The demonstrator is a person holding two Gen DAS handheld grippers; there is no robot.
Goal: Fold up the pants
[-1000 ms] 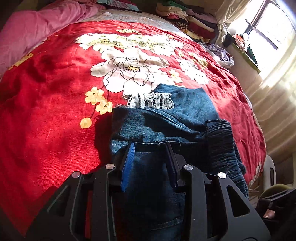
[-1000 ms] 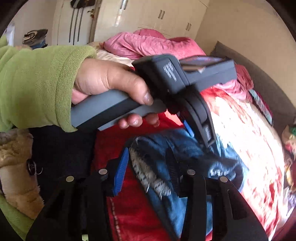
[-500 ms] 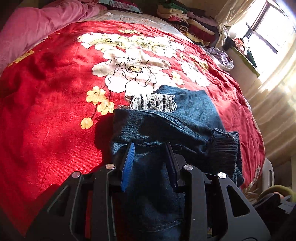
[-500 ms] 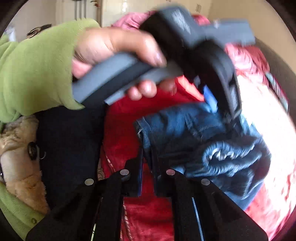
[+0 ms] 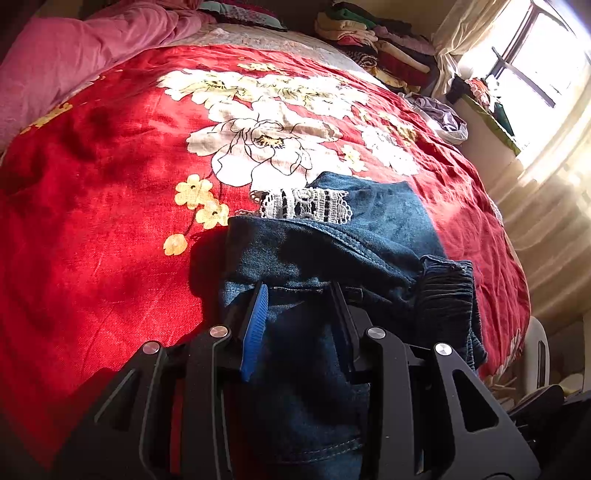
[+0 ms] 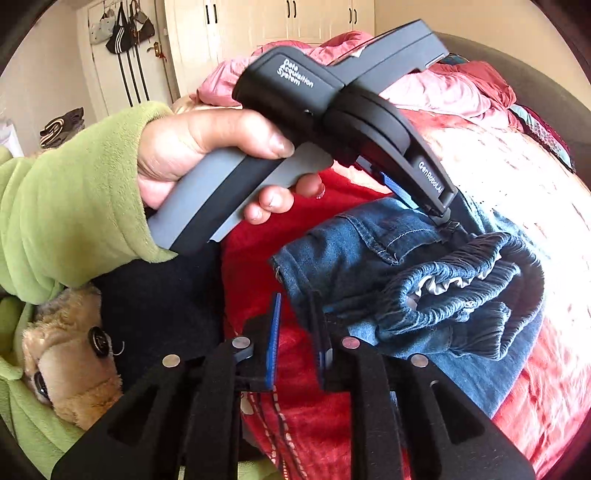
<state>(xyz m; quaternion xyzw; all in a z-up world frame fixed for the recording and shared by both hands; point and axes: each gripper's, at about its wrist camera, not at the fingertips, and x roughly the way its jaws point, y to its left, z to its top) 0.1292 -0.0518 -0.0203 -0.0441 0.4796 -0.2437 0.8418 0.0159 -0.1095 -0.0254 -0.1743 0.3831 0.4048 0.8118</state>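
Blue denim pants (image 5: 332, 243) with a white lace hem (image 5: 304, 204) and a gathered elastic waistband (image 5: 445, 295) lie folded in a bundle on the red flowered bedspread (image 5: 110, 206). My left gripper (image 5: 299, 291) is open, its fingers resting over the near part of the denim. In the right wrist view the pants (image 6: 369, 251) lie bunched, waistband (image 6: 461, 280) up. My right gripper (image 6: 295, 299) is open at the bundle's near corner; its right finger touches the denim edge. The left gripper (image 6: 428, 206) presses on the bundle from above.
A pink quilt (image 5: 74, 59) lies at the head of the bed. Stacked folded clothes (image 5: 369, 40) sit at the far side near the window (image 5: 535, 62). The person's green sleeve (image 6: 66, 199) and dark clothing are at the left. Wardrobe doors (image 6: 258, 22) stand behind.
My right gripper was nearly shut at the denim corner half a second ago and now stands open there. The left gripper stays on the bundle, almost still.
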